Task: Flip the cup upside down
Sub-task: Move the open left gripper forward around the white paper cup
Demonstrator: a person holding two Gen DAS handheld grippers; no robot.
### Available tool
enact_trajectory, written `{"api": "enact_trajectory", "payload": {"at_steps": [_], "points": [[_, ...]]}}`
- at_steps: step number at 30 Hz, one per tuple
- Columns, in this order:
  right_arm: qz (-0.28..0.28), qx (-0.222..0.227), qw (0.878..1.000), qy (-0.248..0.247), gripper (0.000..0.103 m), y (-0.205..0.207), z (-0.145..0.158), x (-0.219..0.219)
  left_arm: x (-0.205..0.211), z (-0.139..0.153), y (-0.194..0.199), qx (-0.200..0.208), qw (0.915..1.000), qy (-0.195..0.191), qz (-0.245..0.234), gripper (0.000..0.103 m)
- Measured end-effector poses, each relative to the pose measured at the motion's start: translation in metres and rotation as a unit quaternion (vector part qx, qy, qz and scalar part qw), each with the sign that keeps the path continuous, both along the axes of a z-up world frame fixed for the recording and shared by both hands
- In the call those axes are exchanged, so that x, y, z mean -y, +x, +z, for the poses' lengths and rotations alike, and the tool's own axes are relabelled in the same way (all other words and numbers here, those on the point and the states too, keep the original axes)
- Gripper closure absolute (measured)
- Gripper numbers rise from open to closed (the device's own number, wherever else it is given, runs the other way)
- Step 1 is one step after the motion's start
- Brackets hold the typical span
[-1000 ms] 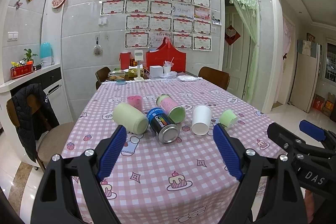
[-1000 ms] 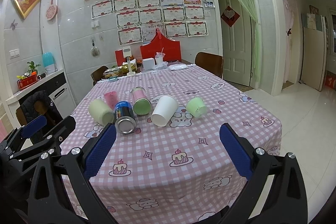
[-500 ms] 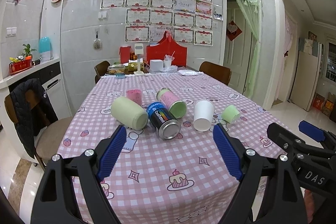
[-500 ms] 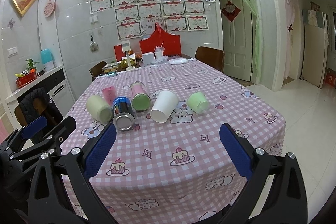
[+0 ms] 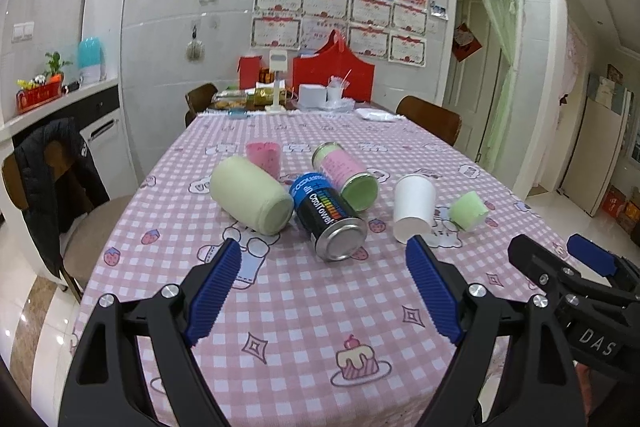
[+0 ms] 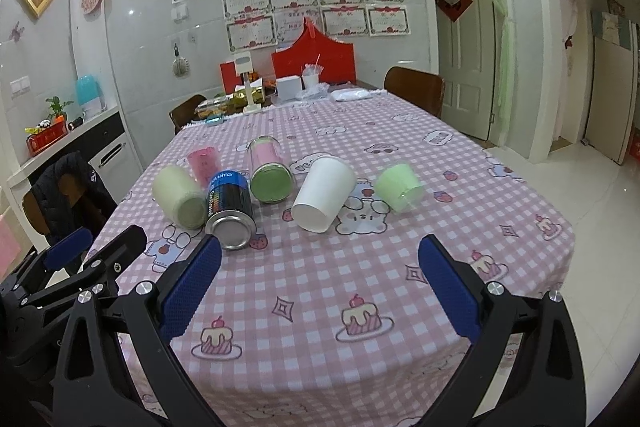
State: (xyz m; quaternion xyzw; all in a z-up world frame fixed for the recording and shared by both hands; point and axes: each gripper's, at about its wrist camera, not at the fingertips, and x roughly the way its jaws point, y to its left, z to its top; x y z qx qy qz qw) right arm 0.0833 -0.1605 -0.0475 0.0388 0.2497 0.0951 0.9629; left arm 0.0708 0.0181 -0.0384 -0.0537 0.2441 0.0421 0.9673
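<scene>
Several cups and cans lie on their sides on a pink checked tablecloth (image 5: 304,307): a pale green cup (image 5: 250,201), a blue can (image 5: 328,223), a pink-and-green canister (image 5: 346,173), a white paper cup (image 5: 413,207) and a small green cup (image 5: 468,211). A pink cup (image 5: 263,159) stands behind them. My left gripper (image 5: 324,291) is open and empty, short of the blue can. My right gripper (image 6: 320,287) is open and empty, short of the white paper cup (image 6: 324,193) and small green cup (image 6: 398,187).
Boxes, a red bag (image 5: 334,75) and food items crowd the table's far end. Wooden chairs (image 5: 430,119) stand around it; one with a black jacket (image 5: 48,183) is at the left. The right gripper (image 5: 576,279) shows at the left view's right edge.
Both grippers have moved forward toward the row of cups, which look larger and nearer. Both stay open. Nothing on the table has moved.
</scene>
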Motion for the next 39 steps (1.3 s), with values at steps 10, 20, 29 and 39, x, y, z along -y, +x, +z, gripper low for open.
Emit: {"api": "enact_trajectory", "payload": {"at_steps": [10, 20, 29, 39], "points": [[0.019, -0.031, 0.999, -0.002, 0.008, 0.062, -0.009, -0.016, -0.022, -0.016, 0.059, -0.036, 0.9986, -0.035, 0.016, 0.020], [0.011, -0.052, 0.999, 0.013, 0.008, 0.119, -0.018, -0.009, -0.027, -0.032, 0.127, -0.085, 0.9923, -0.089, 0.013, 0.020], [-0.014, -0.072, 0.997, 0.008, 0.008, 0.155, -0.030, 0.010, -0.016, -0.043, 0.170, -0.128, 0.9871, -0.095, 0.004, 0.020], [-0.058, -0.075, 0.995, 0.013, 0.008, 0.165, -0.029, 0.050, 0.036, -0.019, 0.186, -0.120, 0.9880, -0.066, -0.072, 0.020]]}}
